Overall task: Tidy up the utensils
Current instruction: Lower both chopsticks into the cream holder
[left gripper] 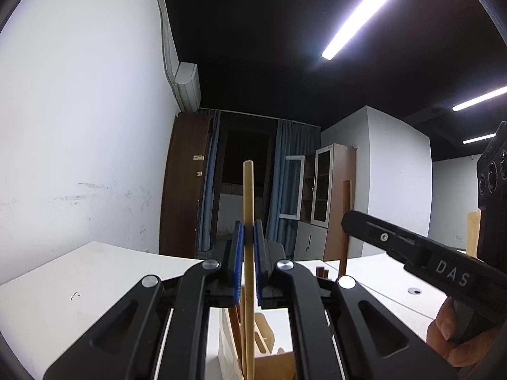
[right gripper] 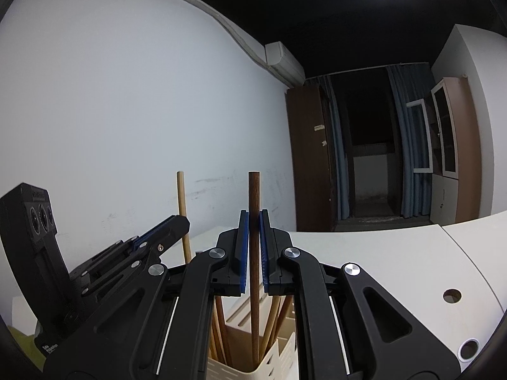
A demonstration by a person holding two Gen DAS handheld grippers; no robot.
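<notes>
In the left wrist view my left gripper [left gripper: 248, 226] is shut on a pale wooden chopstick [left gripper: 248, 190] that stands upright. Its lower end reaches down among other sticks in a cream utensil holder [left gripper: 265, 332]. In the right wrist view my right gripper [right gripper: 253, 215] is shut on a dark brown chopstick [right gripper: 254, 190], also upright, over the perforated cream holder [right gripper: 285, 348], which holds several sticks. Each gripper shows in the other's view: the right gripper [left gripper: 348, 221] at the right, the left gripper [right gripper: 179, 223] at the left with the pale chopstick [right gripper: 181, 196].
The holder stands on a white table [left gripper: 79, 285] that runs on to the right [right gripper: 380, 253], with a round cable hole [right gripper: 452, 296] in it. A white wall is close on the left. A person's hand [left gripper: 450, 332] holds the right gripper.
</notes>
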